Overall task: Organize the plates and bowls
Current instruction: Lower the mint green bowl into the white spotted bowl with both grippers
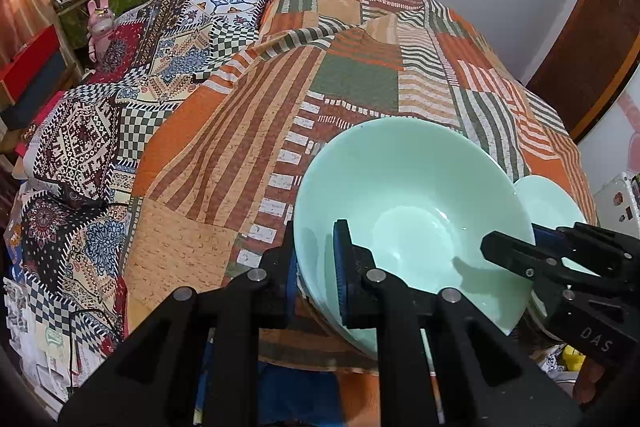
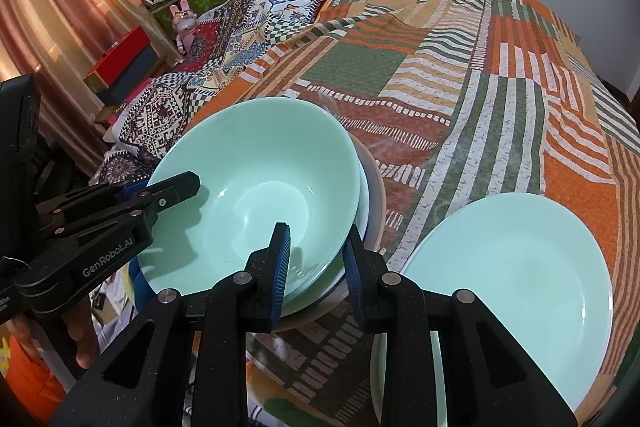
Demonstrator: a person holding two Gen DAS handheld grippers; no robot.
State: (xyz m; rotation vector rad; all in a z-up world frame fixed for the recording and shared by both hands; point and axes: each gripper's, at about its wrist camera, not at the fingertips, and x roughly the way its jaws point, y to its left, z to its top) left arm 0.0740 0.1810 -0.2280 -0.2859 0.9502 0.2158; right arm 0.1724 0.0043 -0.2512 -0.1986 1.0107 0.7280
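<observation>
Left claw (image 1: pixel 316 267) clamped narrow on the near-left rim of the mint bowl (image 1: pixel 412 199), one blue pad inside, the other outside. Right claw (image 2: pixel 316 263) likewise pinched on the same bowl's (image 2: pixel 256 187) near-right rim, one pad (image 2: pixel 280 267) inside, one outside against the wall. Both grips set on opposite sides of the rim, seen crossing into each other's view: right claw (image 1: pixel 516 259) at the right edge of the left view, left claw (image 2: pixel 176 191) at the left of the right view. Bowl upright, slightly tilted, nested on top of a stack of other dishes (image 2: pixel 374 195), whose pale rims show just beyond its right side. Mint plate (image 2: pixel 516 291) lying flat just right of the stack, near the bed's front edge. All on a striped orange-and-green bedspread (image 2: pixel 480 107). Patterned pillows (image 1: pixel 120 115) to the far left.
</observation>
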